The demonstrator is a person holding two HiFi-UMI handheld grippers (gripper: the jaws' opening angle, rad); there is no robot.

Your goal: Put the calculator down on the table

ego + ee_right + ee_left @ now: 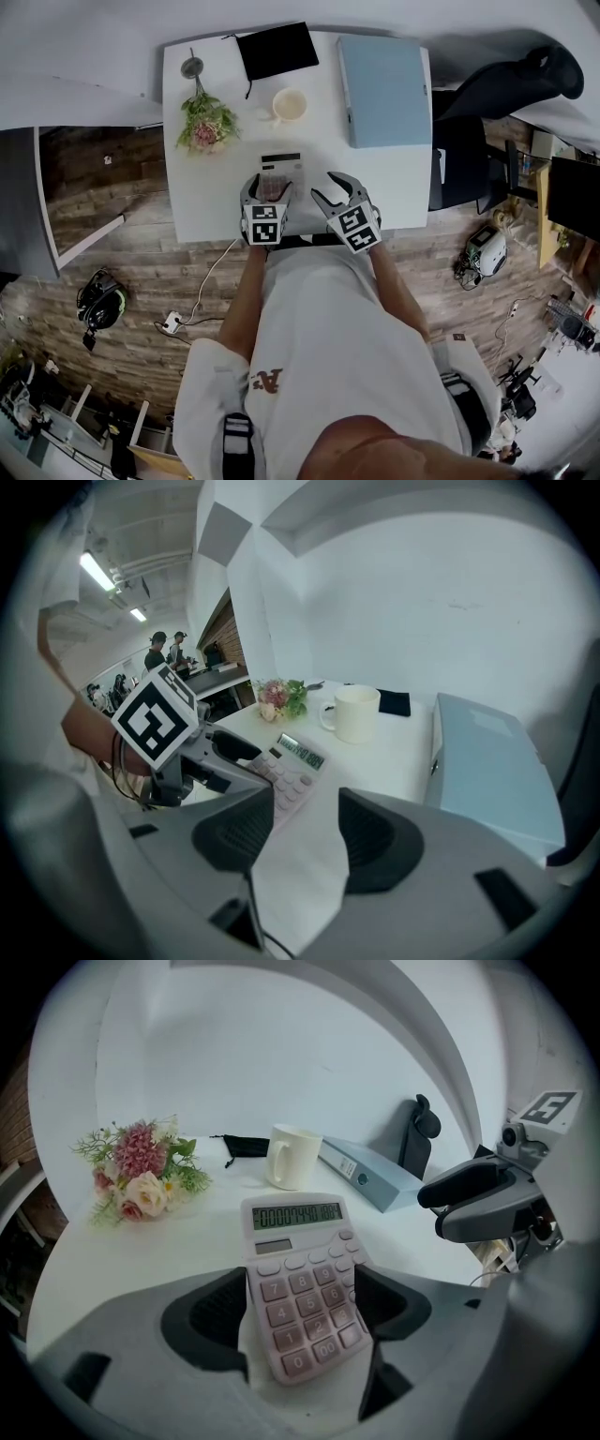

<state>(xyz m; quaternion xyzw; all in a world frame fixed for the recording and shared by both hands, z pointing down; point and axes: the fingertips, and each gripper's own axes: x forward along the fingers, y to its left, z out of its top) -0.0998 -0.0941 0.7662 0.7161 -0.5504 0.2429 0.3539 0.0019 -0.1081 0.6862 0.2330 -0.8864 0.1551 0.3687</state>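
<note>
A pink calculator is between the jaws of my left gripper, which is shut on its lower sides. It is tilted, with its display end toward the middle of the white table and its key end over the front edge. I cannot tell whether its far end touches the tabletop. My right gripper is open just to the right, over bare table, with nothing between its fingers. The right gripper view shows the calculator and the left gripper at the left.
A cream mug stands behind the calculator, and a small bouquet lies to the left. A blue binder lies at the right and a black pouch at the back. A black chair stands beyond the table's right side.
</note>
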